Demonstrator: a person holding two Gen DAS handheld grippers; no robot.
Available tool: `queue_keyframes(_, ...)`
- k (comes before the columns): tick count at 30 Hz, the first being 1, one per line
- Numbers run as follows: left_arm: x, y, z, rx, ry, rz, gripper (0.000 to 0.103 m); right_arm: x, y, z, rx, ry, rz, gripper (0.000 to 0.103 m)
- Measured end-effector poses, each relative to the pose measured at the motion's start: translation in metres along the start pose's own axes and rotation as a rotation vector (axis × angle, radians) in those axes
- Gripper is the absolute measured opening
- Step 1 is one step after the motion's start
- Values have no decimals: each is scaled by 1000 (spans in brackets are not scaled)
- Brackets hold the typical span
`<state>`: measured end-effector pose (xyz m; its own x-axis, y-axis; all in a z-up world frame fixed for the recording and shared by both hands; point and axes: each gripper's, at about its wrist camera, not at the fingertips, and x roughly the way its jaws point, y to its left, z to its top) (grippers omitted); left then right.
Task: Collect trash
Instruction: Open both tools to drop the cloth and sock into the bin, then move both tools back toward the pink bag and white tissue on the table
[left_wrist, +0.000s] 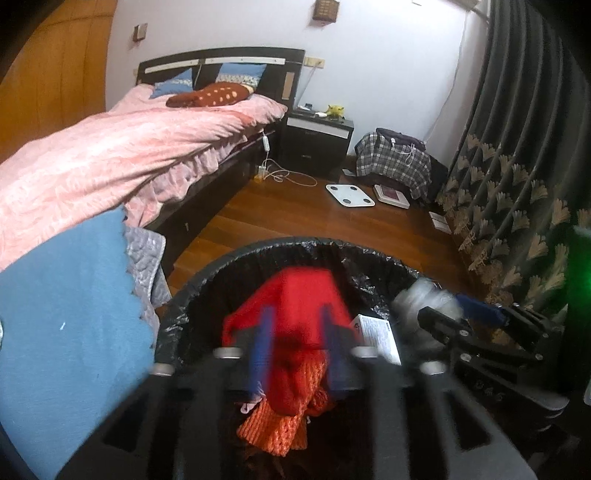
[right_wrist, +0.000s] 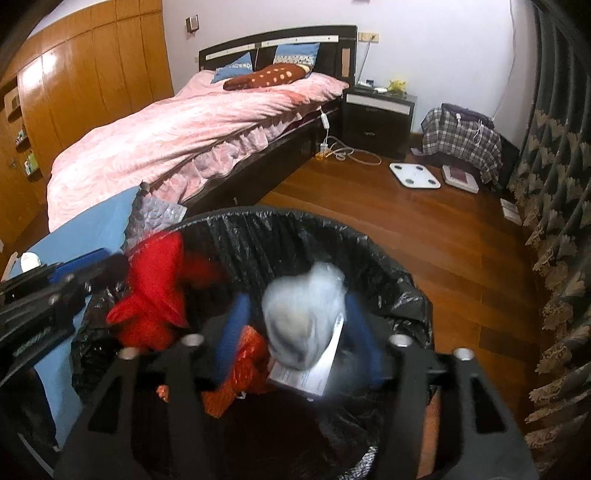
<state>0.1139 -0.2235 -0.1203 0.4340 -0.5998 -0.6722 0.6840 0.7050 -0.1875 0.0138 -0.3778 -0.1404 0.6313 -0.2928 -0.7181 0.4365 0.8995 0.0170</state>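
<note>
**Red bag and pale wad over the black-lined bin**

Left wrist view: blue fingers of the left gripper (left_wrist: 297, 345) stood spread, a red bag (left_wrist: 295, 295) between them over the bin (left_wrist: 207, 284), contact blurred.

Right wrist view: the right gripper (right_wrist: 297, 328) stood spread, a blurred grey-white wad (right_wrist: 303, 314) between its fingers, a white paper (right_wrist: 314, 373) just below.

Motion blur smears the left gripper (left_wrist: 299, 343) and the red bag (left_wrist: 295, 306) between its fingers. The pale bag (right_wrist: 304, 314) in the right gripper (right_wrist: 299, 332) is equally smeared, possibly crumpled plastic. The bin (right_wrist: 388, 258) bottom stays hidden.
</note>
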Motion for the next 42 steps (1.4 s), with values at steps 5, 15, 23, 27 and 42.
queue_keyframes(5, -12, 18, -5, -41, -13, 17, 64, -3, 1, 0, -5, -21, -19, 90)
queue_keyframes(15, -62, 102, -35, -169, -61, 247, 85, -8, 23, 7, -21, -19, 16, 94)
queue_keyframes(23, -111, 189, -69, -288, -87, 443, 87, -7, 94, 21, -56, -20, 139, 94)
queue_keyframes(27, -135, 231, -88, -332, -84, 538, 87, -3, 155, 31, -127, -30, 227, 94)
queue_keyframes(42, -128, 351, -111, -408, -39, 665, 86, 68, 347, 34, -281, -38, 351, 94)
